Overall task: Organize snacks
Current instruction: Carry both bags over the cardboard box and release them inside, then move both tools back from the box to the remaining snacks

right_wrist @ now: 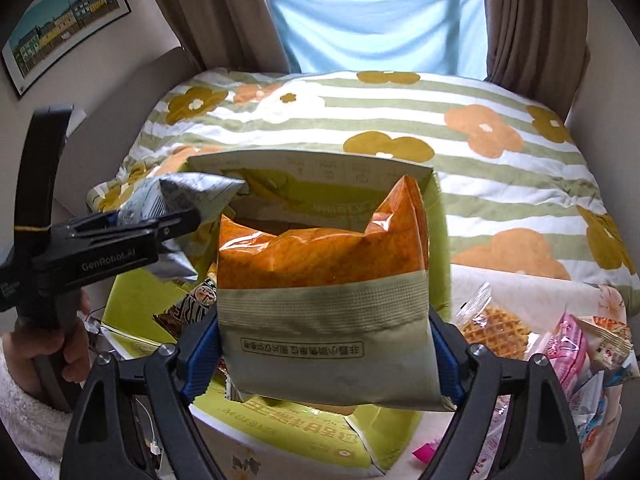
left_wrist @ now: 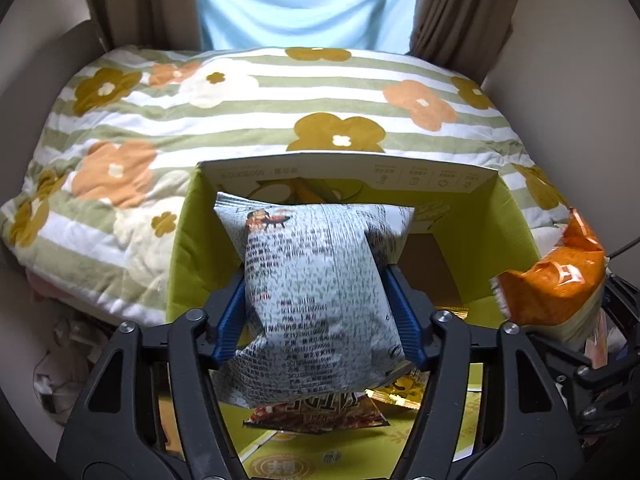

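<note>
My left gripper (left_wrist: pixel 316 280) is shut on a silver-grey snack bag (left_wrist: pixel 316 292) printed with small text, held above the open green cardboard box (left_wrist: pixel 188 248). Inside the box lie a brown snack packet (left_wrist: pixel 316 412) and a yellow packet (left_wrist: pixel 404 392). My right gripper (right_wrist: pixel 324 344) is shut on an orange and beige snack bag (right_wrist: pixel 324 292), held over the same box (right_wrist: pixel 438 240). The orange bag shows at the right edge of the left wrist view (left_wrist: pixel 556 280). The left gripper with the silver bag (right_wrist: pixel 188 196) shows at the left of the right wrist view.
The box sits in front of a flowered striped quilt (left_wrist: pixel 280 116) on a bed. To the right lie a waffle packet (right_wrist: pixel 496 332), a pink packet (right_wrist: pixel 568 352) and several other small snacks. Curtains (right_wrist: pixel 532 20) and a blue cloth hang behind.
</note>
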